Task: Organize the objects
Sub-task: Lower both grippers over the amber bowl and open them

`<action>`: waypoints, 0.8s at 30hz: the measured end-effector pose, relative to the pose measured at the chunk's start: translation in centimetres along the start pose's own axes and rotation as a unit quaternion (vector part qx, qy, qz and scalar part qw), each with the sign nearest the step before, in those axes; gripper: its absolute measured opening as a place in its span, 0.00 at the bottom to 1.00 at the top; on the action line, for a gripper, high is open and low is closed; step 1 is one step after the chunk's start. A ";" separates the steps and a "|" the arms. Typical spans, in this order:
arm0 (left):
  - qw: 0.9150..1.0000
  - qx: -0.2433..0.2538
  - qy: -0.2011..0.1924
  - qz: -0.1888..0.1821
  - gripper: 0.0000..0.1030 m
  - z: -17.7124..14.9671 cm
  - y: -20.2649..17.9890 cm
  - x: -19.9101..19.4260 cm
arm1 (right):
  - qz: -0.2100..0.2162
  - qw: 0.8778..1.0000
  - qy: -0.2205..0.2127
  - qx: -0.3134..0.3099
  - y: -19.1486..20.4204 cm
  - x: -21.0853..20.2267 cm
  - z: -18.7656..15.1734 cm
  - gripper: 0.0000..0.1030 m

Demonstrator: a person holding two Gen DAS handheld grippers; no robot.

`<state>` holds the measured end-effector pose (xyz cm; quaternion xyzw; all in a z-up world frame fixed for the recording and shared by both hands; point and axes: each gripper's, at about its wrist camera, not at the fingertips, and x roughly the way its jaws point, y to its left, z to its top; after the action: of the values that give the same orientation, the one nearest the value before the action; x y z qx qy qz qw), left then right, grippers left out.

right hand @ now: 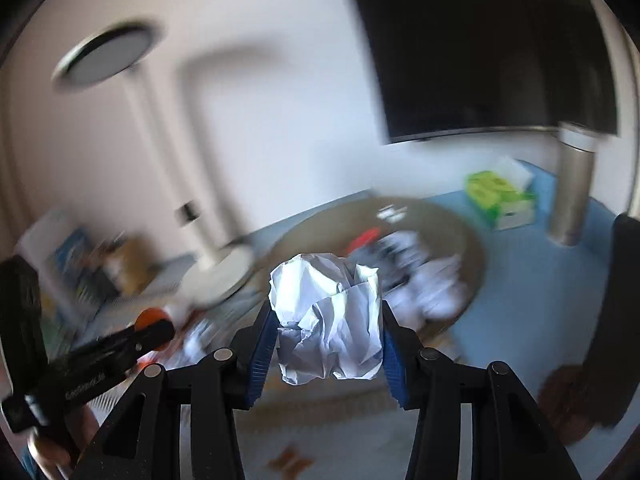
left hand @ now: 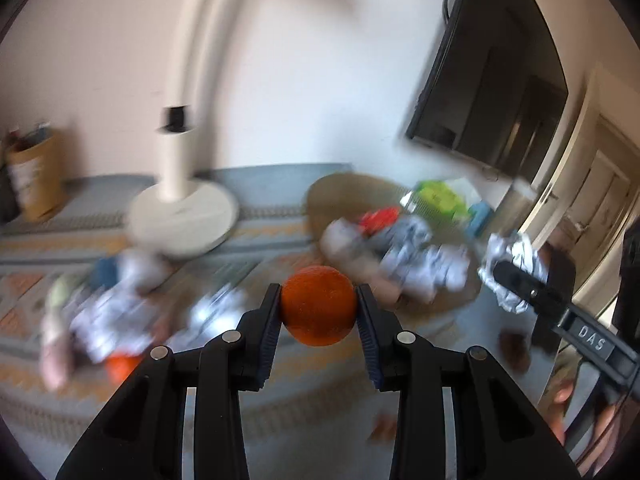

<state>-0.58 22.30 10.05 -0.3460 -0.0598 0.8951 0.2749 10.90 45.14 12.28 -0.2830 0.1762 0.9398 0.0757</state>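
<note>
My left gripper (left hand: pixel 318 306) is shut on an orange ball (left hand: pixel 319 305) and holds it above the patterned tablecloth. My right gripper (right hand: pixel 328 328) is shut on a crumpled white paper ball (right hand: pixel 328 320), held in the air. The right gripper shows at the right edge of the left wrist view (left hand: pixel 520 284) with its paper (left hand: pixel 510 256). The left gripper with the orange ball (right hand: pixel 150 316) shows at the left of the right wrist view. A round woven tray (left hand: pixel 348 190) behind holds crumpled papers (left hand: pixel 420 260) and a red item (left hand: pixel 378 218). Both views are blurred.
A white lamp base (left hand: pixel 184 216) stands at the back left. More crumpled papers (left hand: pixel 112 320) and another orange thing (left hand: pixel 122 366) lie on the left of the cloth. A green box (right hand: pixel 500 194) and a metal flask (right hand: pixel 572 188) stand at the right. A dark screen (left hand: pixel 492 80) hangs above.
</note>
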 end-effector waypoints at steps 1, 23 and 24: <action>1.000 -0.005 0.001 -0.002 0.32 1.0 -0.5 1.2 | 0.011 0.999 0.011 0.030 -1.4 0.7 0.9 0.46; 1.000 -0.014 0.008 -0.019 0.71 7.6 -2.3 10.3 | 0.010 0.995 0.051 0.091 -5.5 11.2 8.4 0.65; 1.000 -0.012 0.003 -0.019 0.71 7.3 -2.1 9.0 | 0.017 0.995 0.052 0.087 -5.1 10.4 7.9 0.65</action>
<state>-9.90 29.45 10.86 -0.3507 -0.0762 0.8878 0.2882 -0.52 53.27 11.14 -0.3206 0.2659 0.9060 0.0751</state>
